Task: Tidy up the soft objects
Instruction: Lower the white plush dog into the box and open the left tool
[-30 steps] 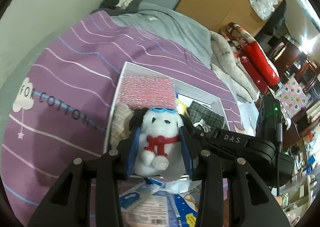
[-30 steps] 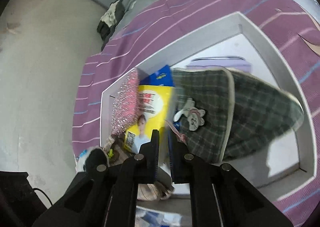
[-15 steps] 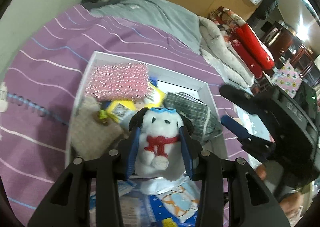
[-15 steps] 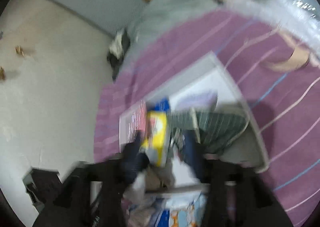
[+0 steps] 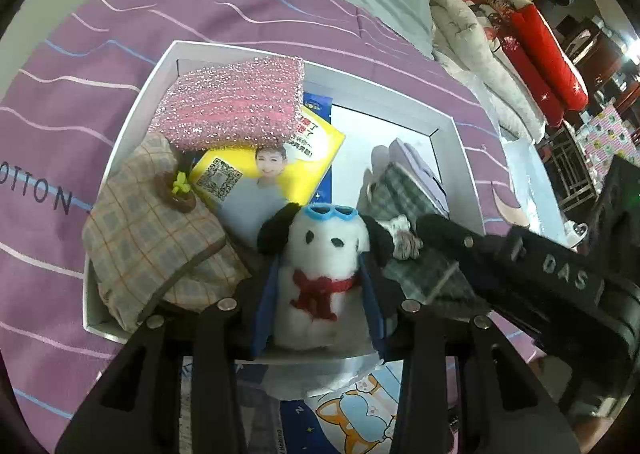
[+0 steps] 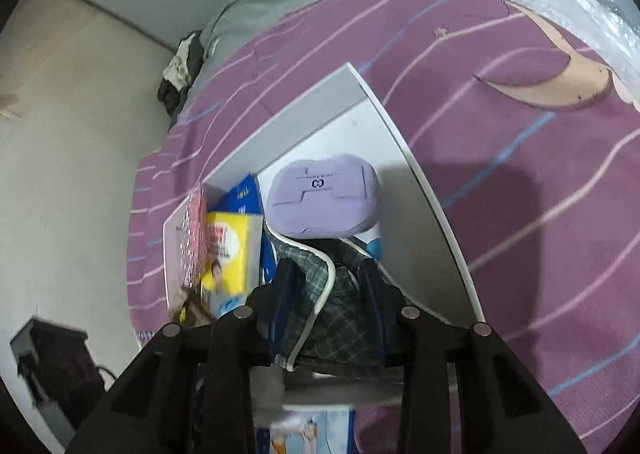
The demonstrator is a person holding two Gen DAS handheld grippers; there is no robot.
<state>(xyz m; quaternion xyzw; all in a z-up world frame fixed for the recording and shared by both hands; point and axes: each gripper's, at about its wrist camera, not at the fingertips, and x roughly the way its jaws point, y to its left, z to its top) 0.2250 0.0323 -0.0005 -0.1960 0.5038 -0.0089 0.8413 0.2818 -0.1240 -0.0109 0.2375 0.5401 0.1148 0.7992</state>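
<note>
Between the blue pads of the left claw (image 5: pixel 320 286), left wrist view: small white plush dog with black ears, blue goggles and red scarf (image 5: pixel 322 254), upright, facing the camera, clamped on both sides. Dog sits at the near edge of the shallow white cardboard box (image 5: pixel 132 101), which lies on the purple striped bedsheet (image 5: pixel 72 65). Box contents, left side: beige checked fabric pouch (image 5: pixel 148 238) with a brown ornament on top; behind it a pink glittery sponge block (image 5: pixel 236 105) leaning over a yellow printed packet (image 5: pixel 272 169). Right of the dog: dark green plaid fabric pouch (image 5: pixel 412 266) with a lilac item behind it. The right claw (image 5: pixel 472 254) reaches in from the right, its black body over the plaid pouch. Blue cartoon-print packet (image 5: pixel 360 414) lies below the box, near the camera.

Right wrist view: right claw (image 6: pixel 328 294) has its pads set apart on either side of the dark green plaid fabric pouch (image 6: pixel 332 306), white piping visible; pads appear to touch the fabric, but I cannot tell whether they grip it. Lilac rounded foam pad (image 6: pixel 324 197) lies just behind the pouch, touching it. Yellow packet (image 6: pixel 228 254) and pink sponge (image 6: pixel 192 230) stand at the left wall of the box (image 6: pixel 420 181). Frame edges slightly blurred.
</note>
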